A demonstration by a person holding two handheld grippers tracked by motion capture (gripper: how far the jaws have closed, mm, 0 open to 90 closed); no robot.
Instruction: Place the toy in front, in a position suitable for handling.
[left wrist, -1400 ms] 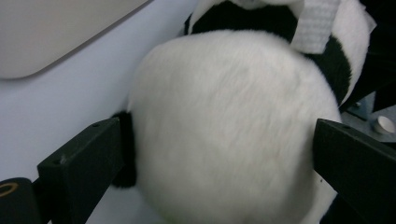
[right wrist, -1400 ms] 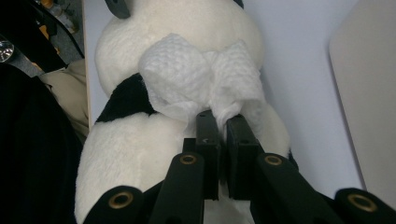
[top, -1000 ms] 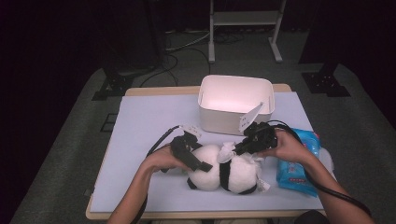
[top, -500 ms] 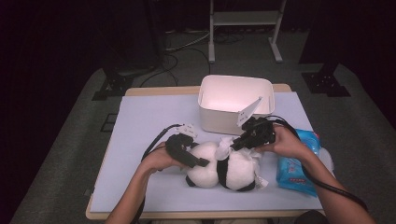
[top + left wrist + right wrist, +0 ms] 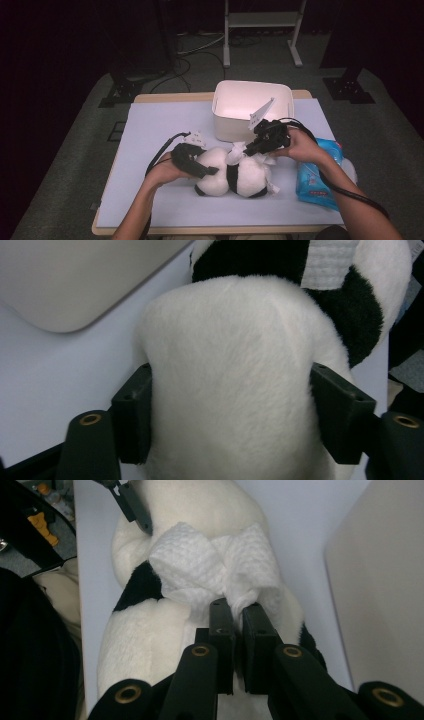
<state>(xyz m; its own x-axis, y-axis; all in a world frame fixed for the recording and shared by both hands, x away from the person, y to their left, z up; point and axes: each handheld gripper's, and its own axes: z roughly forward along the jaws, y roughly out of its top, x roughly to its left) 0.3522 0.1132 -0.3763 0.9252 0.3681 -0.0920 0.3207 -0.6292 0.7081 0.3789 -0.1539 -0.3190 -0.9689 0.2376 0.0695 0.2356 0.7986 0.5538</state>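
On the pale blue table cover point(image 5: 150, 130) we see a black-and-white plush toy point(image 5: 235, 175) lying on its side, just in front of the white bin point(image 5: 252, 107) and beside a blue packet point(image 5: 317, 175) at its right. A white cloth strip point(image 5: 215, 565) is wrapped and knotted around the toy's middle.

We hold the left gripper point(image 5: 200, 167) around the toy's white rounded end: in the left gripper view, the toy point(image 5: 230, 380) bulges between the two jaws, whose pads press into the fur on either side. These jaws have just been closing and then easing a little, with the toy between them.

The right gripper point(image 5: 239, 615) is clenched on a twisted end of the cloth strip at the knot, its jaws almost together; in the high view it point(image 5: 250, 147) sits above the toy's middle.
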